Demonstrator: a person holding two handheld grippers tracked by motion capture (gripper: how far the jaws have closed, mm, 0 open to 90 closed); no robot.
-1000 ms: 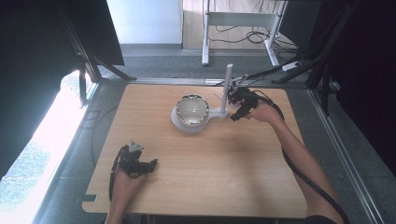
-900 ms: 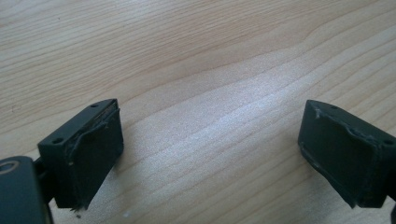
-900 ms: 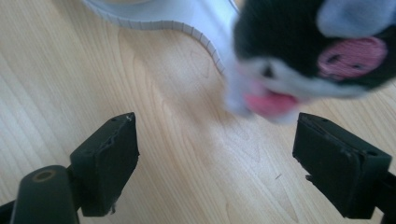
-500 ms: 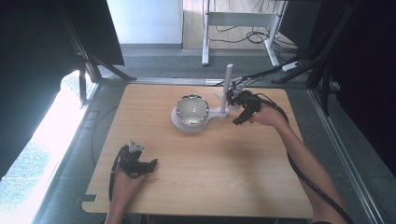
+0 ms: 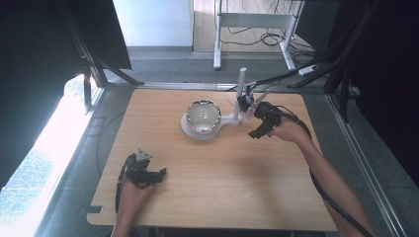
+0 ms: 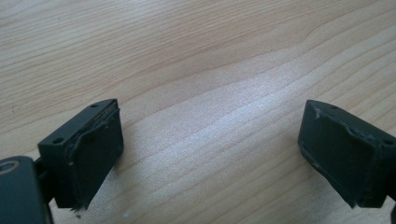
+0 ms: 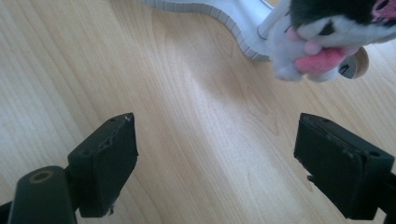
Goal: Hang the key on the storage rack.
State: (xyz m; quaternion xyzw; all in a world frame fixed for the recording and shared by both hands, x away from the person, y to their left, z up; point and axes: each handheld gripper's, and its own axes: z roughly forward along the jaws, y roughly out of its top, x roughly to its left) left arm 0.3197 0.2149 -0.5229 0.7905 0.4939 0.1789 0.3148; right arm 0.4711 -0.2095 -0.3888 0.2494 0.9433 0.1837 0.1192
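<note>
Both tongs empty, the plush toy perched on the stand near the far edge.

From the high view we see the white stand (image 5: 232, 118) with its mirrored bowl (image 5: 202, 116) toward the far edge of the tabletop (image 5: 222, 187), a small plush toy (image 5: 245, 102) hanging at its upright post; our right tongs (image 5: 259, 123) sit just beside it, our left tongs (image 5: 148, 173) idle near the near-left corner, well apart, likely parked out of the way. In the left gripper view the left tongs gape wide over bare wood. In the right gripper view the right tongs (image 7: 215, 163) stand wide apart, holding nothing; the toy (image 7: 327, 37) hangs ahead against the stand's base (image 7: 233, 18), so we judge it is either just released or about to be taken.
</note>
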